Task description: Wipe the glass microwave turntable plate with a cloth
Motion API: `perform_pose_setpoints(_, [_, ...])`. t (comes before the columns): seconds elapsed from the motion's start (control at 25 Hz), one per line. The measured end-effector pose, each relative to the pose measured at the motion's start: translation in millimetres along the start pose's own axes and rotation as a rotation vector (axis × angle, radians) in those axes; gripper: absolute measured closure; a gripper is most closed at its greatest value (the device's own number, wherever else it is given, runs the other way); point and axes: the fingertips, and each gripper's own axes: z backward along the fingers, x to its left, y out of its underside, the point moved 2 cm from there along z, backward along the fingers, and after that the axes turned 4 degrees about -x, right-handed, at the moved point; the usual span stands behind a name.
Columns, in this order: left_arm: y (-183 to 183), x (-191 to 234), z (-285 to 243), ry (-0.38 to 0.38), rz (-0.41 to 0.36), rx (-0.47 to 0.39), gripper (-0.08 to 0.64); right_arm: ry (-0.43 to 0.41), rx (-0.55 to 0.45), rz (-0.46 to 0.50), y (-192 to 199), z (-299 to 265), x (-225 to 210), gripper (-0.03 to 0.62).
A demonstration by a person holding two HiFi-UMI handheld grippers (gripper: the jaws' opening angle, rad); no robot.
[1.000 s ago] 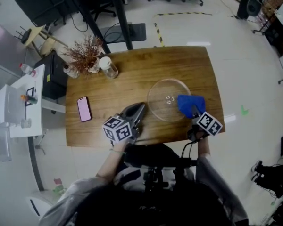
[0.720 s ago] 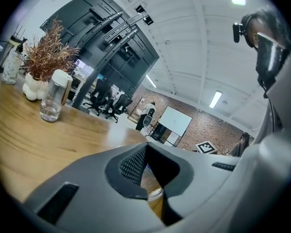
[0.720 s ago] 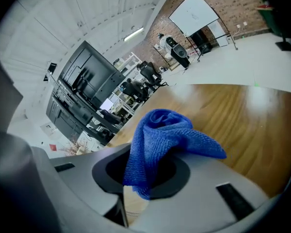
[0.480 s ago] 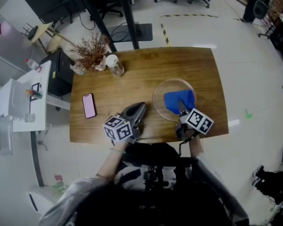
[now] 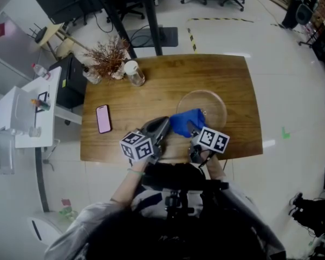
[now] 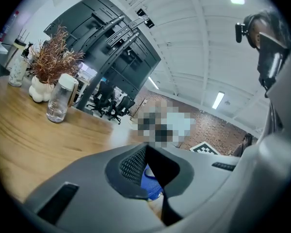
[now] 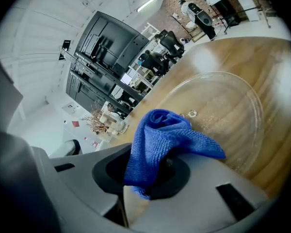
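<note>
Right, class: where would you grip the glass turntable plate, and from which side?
I'd take the glass plate by its bare right edge, low from the right: it lies flat, and the blue cloth in the right hand-held gripper covers its near-left edge.

**Where things lie on my table**

The table (image 5: 151,93) stands straight before me. The plate (image 5: 211,103) lies on its right half, closer to the middle than to the right edge. The cloth (image 5: 183,121) sits between the jaws of my right gripper (image 5: 190,128), over the plate's near-left rim and partly over bare wood. My left gripper (image 5: 162,123) hangs above the near edge, just left of the cloth, with its tips pointing toward it. A phone (image 5: 103,118) lies flat on the left part, well apart from the plate. At the far left corner stands a jar (image 5: 134,73), with a vase of dried twigs (image 5: 108,61) just left of it.
</note>
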Motion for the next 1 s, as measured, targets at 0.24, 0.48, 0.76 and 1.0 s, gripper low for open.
perform_pose_setpoints(0.24, [6.6,-7.0,-6.3,0.027,0.01,0.018,0.558,0.068,-0.061,0.009,-13.9,25.7,-23.7,0.514])
perform_pose_setpoints(0.48, [10.5,-8.2,-7.4,0.032,0.015,0.031,0.558,0.177,-0.166,-0.014,-39.7,69.5,-60.3,0.514])
perform_pose_setpoints(0.76, [10.8,-2.8,-7.3,0.026,0.03,0.025,0.558,0.294,-0.293,-0.064,-65.0,120.0,-104.3,0.514])
perform_pose_setpoints(1.0, [11.1,-1.0,-8.8,0.031,0.037,0.027,0.558,0.27,-0.33,-0.106,-73.1,127.4,-95.4,0.514])
